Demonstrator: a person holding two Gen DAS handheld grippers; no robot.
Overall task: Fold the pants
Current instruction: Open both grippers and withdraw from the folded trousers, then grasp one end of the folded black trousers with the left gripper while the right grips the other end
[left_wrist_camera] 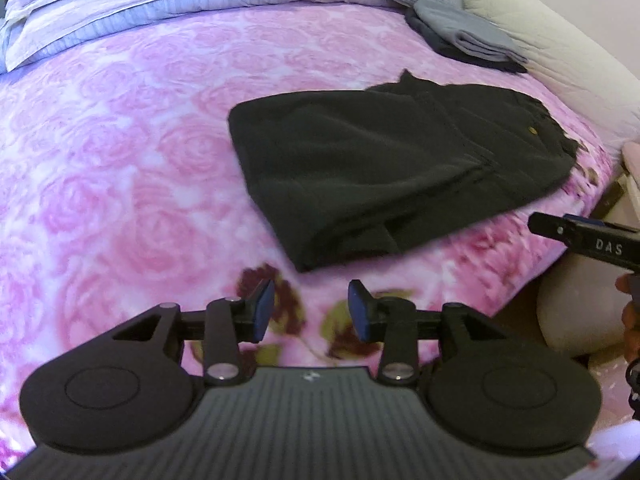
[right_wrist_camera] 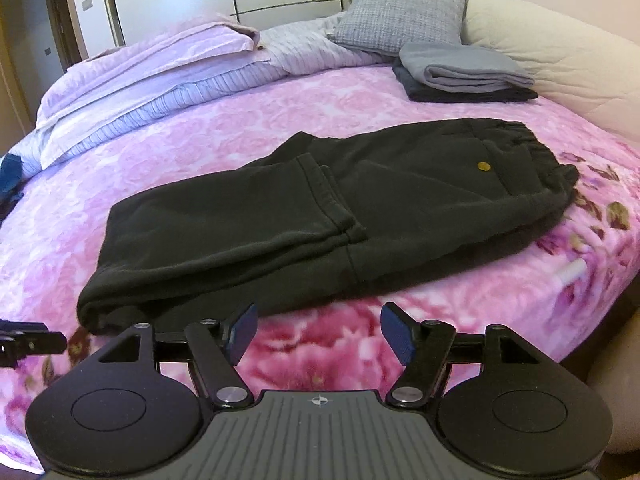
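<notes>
Our folded black fleece pants (right_wrist_camera: 320,208) lie on the pink rose-print bed blanket (left_wrist_camera: 120,184), at twelve o'clock from both claws; left claw (left_wrist_camera: 311,310) stands narrowly parted, right claw (right_wrist_camera: 318,332) wide, both empty. We risk dragging the loose cuffed legs (right_wrist_camera: 320,184) askew if one pad snags the near edge, undoing the fold

Right gripper (left_wrist_camera: 588,236) cut off by the left wrist view's right edge, jaws unseen; dark blue object (right_wrist_camera: 9,172) cropped at the right wrist view's left edge, unidentifiable.
</notes>
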